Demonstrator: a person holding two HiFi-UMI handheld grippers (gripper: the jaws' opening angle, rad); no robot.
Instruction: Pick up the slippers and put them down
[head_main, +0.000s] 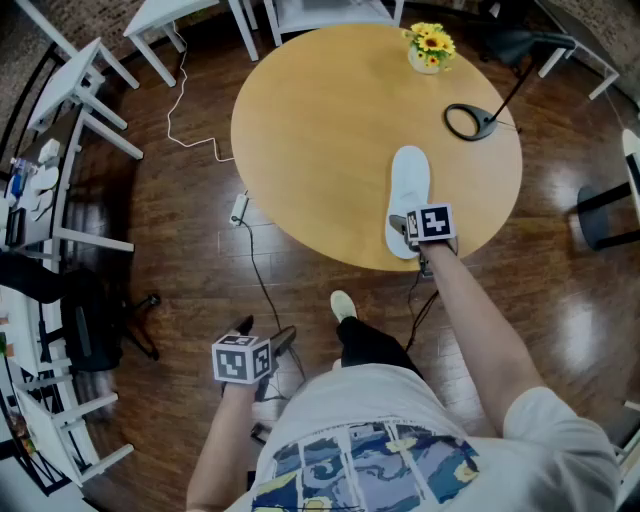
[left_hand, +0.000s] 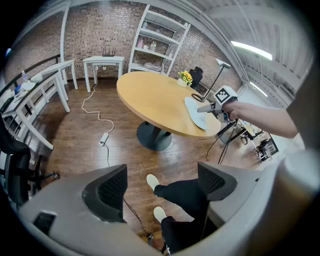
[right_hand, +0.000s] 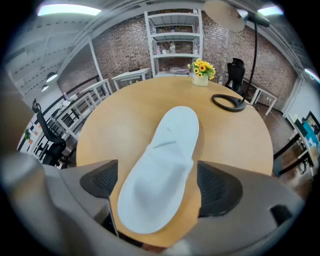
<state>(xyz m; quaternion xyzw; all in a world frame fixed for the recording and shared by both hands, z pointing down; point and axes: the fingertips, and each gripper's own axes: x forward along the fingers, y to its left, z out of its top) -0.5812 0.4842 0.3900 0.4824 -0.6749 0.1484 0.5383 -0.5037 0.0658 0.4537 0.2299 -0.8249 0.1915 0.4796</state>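
Observation:
One white slipper (head_main: 408, 190) lies flat on the round wooden table (head_main: 320, 130), its closed toe end at the table's near edge. My right gripper (head_main: 412, 232) is at that edge, open, with one jaw on each side of the slipper's toe (right_hand: 162, 170); the jaws stand apart from it. My left gripper (head_main: 265, 335) hangs low over the wooden floor, open and holding nothing. From the left gripper view the slipper (left_hand: 195, 111) and the right gripper (left_hand: 220, 100) show far off at the table's rim. The person's dark-trousered legs lie between the left gripper's (left_hand: 160, 182) jaws.
A vase of yellow flowers (head_main: 430, 47) and a desk lamp with a ring base (head_main: 468, 121) stand at the table's far side. A cable and power strip (head_main: 238, 208) lie on the floor. White tables (head_main: 90, 80) and a black chair (head_main: 85, 330) stand at left.

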